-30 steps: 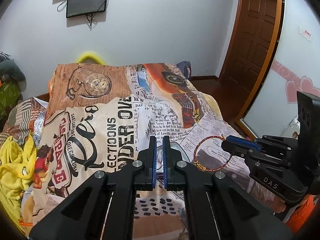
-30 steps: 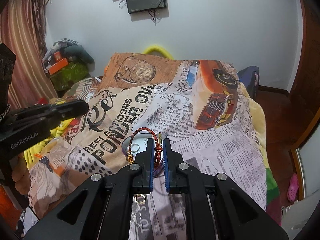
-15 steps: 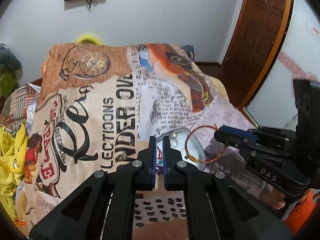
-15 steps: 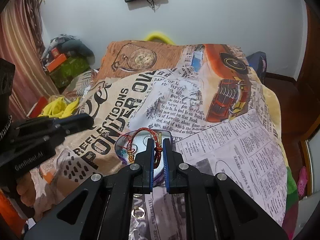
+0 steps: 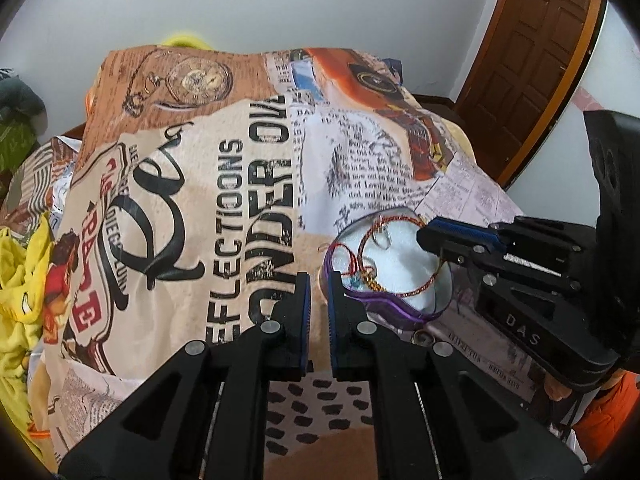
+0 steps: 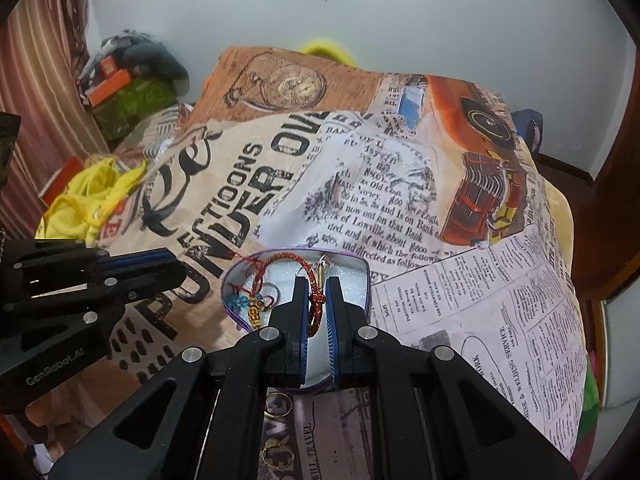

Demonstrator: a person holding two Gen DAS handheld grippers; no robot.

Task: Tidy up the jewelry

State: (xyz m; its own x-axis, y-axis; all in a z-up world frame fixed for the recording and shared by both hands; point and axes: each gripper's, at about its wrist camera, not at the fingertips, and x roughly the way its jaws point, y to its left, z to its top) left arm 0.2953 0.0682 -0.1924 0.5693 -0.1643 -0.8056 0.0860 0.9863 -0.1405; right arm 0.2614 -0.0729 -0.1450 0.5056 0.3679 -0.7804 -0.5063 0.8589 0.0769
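- Tongs first: the right gripper [image 6: 316,292] pinches the red braided bracelet [image 6: 308,272] between its blue pads, jaws nearly together on the cord; the left gripper [image 5: 319,292] has its jaws narrow with nothing between them.
- Bracelet loop hangs over the white lining of the purple-rimmed jewelry box [image 6: 356,276], its long axis running from the right tongs toward the left tongs, tassel and gold charm [image 6: 256,312] at the far end inside the rim.
- Left gripper's tip sits just beside the box's near rim [image 5: 384,306].
- Blanket [image 5: 224,184] lies open beyond the box; two gold hoop earrings [image 6: 278,404] lie just short of the box.
- Compared with a second ago, the bracelet has come down from above the blanket into the box, and both tongs are lower and closer to it.
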